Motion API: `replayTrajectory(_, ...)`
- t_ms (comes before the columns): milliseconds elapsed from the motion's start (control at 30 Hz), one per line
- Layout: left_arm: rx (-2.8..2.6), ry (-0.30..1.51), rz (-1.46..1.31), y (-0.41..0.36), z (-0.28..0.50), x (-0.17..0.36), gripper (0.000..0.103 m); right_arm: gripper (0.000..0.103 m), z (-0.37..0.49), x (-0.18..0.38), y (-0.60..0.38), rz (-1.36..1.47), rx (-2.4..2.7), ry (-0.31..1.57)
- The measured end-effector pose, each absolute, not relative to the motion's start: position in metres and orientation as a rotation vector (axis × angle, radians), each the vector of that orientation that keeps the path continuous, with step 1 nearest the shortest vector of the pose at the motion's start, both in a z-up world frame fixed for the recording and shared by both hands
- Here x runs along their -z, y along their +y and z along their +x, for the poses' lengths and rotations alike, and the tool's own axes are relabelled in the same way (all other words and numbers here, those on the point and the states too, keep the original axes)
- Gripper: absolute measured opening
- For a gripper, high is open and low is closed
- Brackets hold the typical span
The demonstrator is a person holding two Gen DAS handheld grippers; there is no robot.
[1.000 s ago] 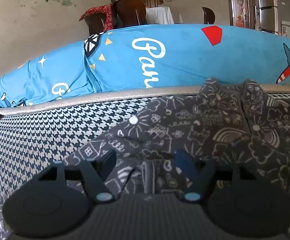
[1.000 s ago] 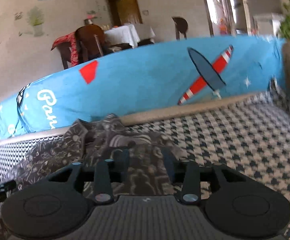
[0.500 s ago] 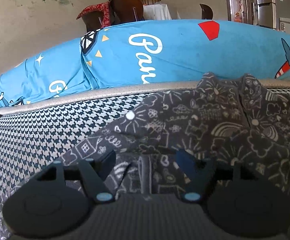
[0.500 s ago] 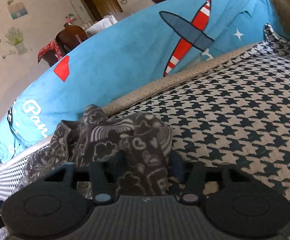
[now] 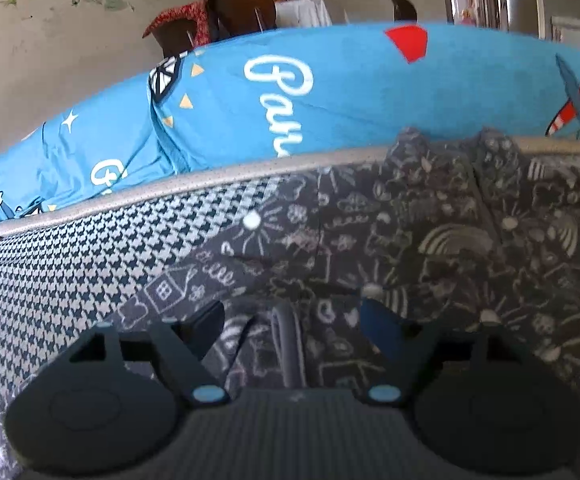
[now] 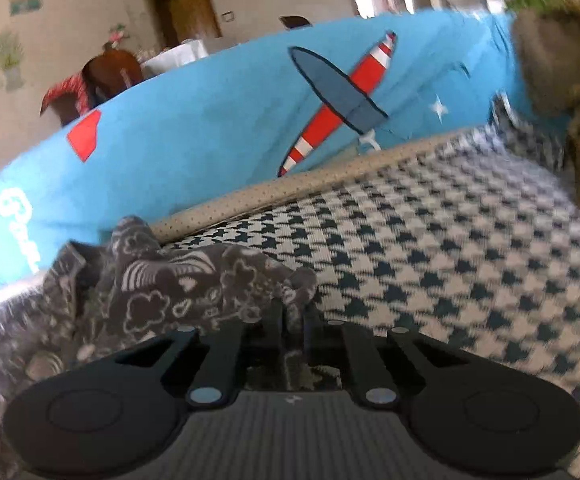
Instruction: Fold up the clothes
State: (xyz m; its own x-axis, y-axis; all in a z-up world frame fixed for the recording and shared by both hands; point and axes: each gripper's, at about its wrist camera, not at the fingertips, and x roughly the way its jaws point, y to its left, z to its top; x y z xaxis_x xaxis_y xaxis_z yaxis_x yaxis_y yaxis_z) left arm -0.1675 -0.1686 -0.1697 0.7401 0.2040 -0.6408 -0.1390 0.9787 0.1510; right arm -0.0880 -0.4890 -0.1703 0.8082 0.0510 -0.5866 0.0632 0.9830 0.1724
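Observation:
A dark grey garment (image 5: 429,240) with white doodle print lies crumpled on the houndstooth seat (image 5: 70,264). My left gripper (image 5: 291,316) stands open low over its near edge, with a fold of cloth and a dark seam between the spread fingers. In the right wrist view the same garment (image 6: 178,284) bunches up at the left. My right gripper (image 6: 291,312) is shut on its right-hand edge, and the cloth runs down between the pads.
A blue cushion (image 5: 329,92) with script lettering and a red-striped plane (image 6: 341,100) backs the seat beyond a beige piped edge (image 6: 309,188). A brown furry thing (image 6: 569,80) stands at the far right. Houndstooth fabric (image 6: 469,280) spreads right of the garment. A table and chairs (image 5: 234,16) stand beyond.
My right gripper has shut on the garment's edge; its fingers stood apart around the cloth before. The left gripper has stayed open and edged closer to the garment.

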Motion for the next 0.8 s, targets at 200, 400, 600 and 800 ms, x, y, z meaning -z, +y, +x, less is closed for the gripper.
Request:
replayTrajectory(200,-0.193,0.726,0.103,-0.168,-0.166,0.171,0.08,0.018,-0.105,0.149,-0.498,0.199,0.011,0.594)
replayTrajectory(400,-0.217,0.703,0.073,-0.163,-0.164,0.163,0.08,0.018,-0.129,0.132,-0.484,0.188,-0.117,0.59)
replayTrajectory(600,-0.243,0.72,0.08,-0.16,-0.16,0.167,0.08,0.019,-0.155,0.128,-0.453,0.152,-0.282,0.624)
replayTrajectory(800,-0.255,0.745,0.069,-0.156,-0.157,0.172,0.082,0.022,-0.174,0.153,-0.426,-0.022,-0.307,0.784)
